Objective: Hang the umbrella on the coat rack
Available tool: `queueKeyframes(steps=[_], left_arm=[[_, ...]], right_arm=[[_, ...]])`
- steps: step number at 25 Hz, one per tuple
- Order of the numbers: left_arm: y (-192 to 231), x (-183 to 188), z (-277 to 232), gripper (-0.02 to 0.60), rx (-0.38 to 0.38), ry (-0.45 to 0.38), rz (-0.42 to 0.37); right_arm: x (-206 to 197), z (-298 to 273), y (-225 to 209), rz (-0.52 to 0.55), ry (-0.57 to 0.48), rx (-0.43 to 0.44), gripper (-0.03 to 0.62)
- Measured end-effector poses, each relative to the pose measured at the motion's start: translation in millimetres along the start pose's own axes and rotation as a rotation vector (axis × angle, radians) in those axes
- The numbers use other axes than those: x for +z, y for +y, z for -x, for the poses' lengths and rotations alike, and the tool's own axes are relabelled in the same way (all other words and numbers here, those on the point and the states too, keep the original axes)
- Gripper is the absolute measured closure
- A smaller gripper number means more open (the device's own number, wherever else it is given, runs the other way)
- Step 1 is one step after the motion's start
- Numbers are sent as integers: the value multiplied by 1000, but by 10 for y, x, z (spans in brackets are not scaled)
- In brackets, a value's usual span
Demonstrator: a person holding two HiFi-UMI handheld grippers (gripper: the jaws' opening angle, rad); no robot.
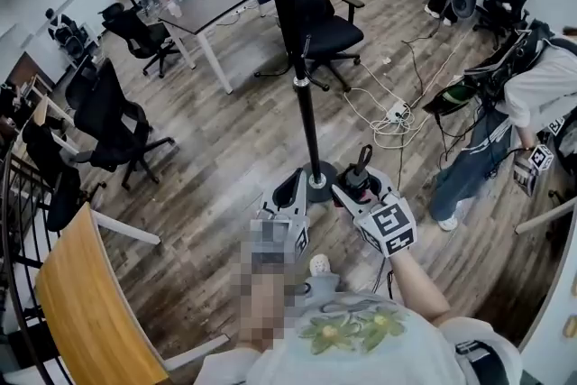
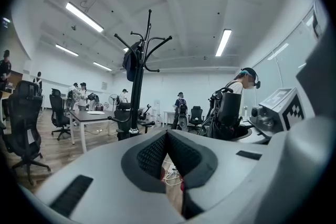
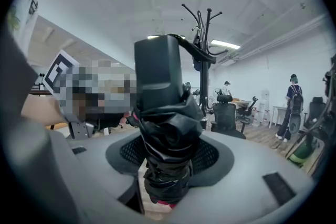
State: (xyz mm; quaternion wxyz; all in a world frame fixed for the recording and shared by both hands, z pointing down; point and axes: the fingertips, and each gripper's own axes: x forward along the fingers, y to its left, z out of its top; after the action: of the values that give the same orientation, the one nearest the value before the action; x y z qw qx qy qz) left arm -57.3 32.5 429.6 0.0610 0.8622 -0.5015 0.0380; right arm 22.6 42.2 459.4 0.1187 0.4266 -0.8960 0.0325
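The right gripper (image 1: 355, 187) is clenched on the folded black umbrella (image 3: 165, 134), its pads pressing the bunched fabric from both sides; the left gripper (image 2: 167, 139) is closed on itself with nothing between its pads. The umbrella stands roughly upright through the right jaws, long axis near vertical, its blocky handle (image 3: 157, 73) uppermost. The coat rack (image 1: 306, 113) rises just ahead of both grippers; in the head view its round base (image 1: 317, 187) sits between them, close to each. From the right gripper view the pole stands beyond the umbrella and a little to the right, and the curved hooks (image 3: 195, 17) spread well above the handle; so the move ahead looks to be mostly a lift, then a short reach forward and right. The right hand is the carrier and the one to make it. One hook already bears a dark hanging item (image 2: 131, 60). No brand or label can be read; the only markings are the black-and-white squares on the marker cube (image 1: 389, 226).
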Motion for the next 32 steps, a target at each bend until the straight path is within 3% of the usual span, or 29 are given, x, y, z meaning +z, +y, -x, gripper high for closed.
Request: queueKeyframes(steps=[12,24,32], left_arm=[[875,-84,-660,577,-63,26,12],[1115,-191,-1196,577,-107,63,28],[1184,-66,-1560,577,-80,72,7]], right_arm=[[107,-1031,-358,3,26,-45,368],[105,-1487,-766,-10,51,-57,367],[4,-1752,-1055,-7,97,10,367]])
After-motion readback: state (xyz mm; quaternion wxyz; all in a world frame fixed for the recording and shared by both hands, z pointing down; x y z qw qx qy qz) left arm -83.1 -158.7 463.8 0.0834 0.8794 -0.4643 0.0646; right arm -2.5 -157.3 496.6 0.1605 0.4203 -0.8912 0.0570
